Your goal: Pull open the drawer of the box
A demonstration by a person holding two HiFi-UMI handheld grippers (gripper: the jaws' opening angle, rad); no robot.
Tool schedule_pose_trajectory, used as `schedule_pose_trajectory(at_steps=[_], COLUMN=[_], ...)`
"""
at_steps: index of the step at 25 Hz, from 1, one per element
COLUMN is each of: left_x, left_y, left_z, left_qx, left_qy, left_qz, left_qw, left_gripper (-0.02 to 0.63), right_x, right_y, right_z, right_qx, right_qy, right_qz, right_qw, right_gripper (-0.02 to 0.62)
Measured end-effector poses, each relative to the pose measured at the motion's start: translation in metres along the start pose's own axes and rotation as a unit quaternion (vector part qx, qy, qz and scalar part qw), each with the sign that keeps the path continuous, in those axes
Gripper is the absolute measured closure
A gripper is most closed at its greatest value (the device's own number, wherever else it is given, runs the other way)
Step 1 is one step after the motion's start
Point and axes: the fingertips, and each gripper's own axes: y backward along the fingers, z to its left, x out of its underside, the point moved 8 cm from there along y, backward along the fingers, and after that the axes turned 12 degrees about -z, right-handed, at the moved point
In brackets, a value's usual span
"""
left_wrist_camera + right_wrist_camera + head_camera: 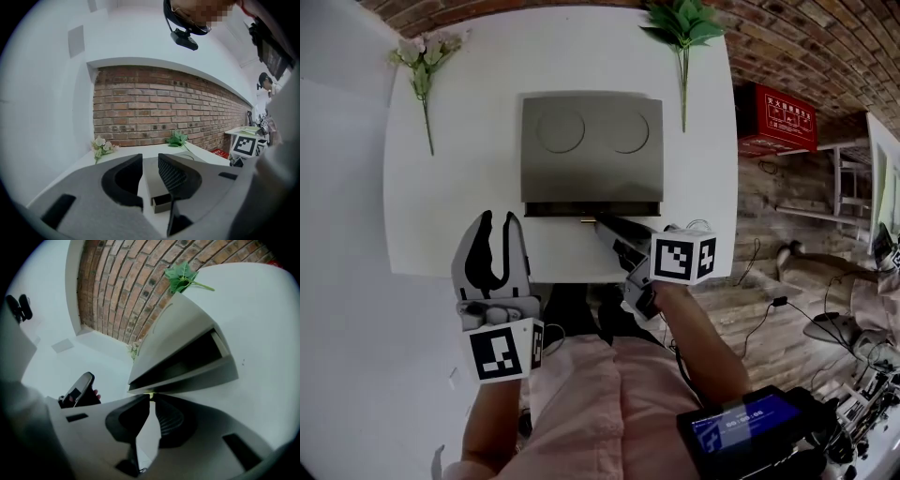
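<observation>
Two tongs we hold: right tongs (605, 227) pinch the knob (588, 220) on the drawer (592, 209) of the box (592, 141); left tongs (498, 221) gape empty.

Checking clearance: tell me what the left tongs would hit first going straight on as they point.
Probably the box, near its slightly open drawer; the left tongs frame it, though depth is unclear.

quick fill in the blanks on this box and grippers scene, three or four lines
1. The right gripper has its jaws shut on the small tab of the drawer, which stands slightly ___.
2. The left gripper holds ___.
3. The box bears ___ round marks on top.
4. In the head view, the green sprig lies to the box's ___.
Missing: open; nothing; two; right.
</observation>
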Motion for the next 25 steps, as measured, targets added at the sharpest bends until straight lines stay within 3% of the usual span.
schedule_pose_trajectory(at_steps=[25], left_x=[-0.011], left_y=[0.017], left_z=[-0.016], left_qx=[0.005], left_qy=[-0.016], left_qz=[-0.003], left_qw=[0.9999], left_gripper=[0.498], right_x=[0.016], right_y=[0.017], right_z=[0.001], right_qx=[-0.006], right_qy=[0.011], right_qz=[0.002], right_qw=[1.0], right_gripper=[0.552])
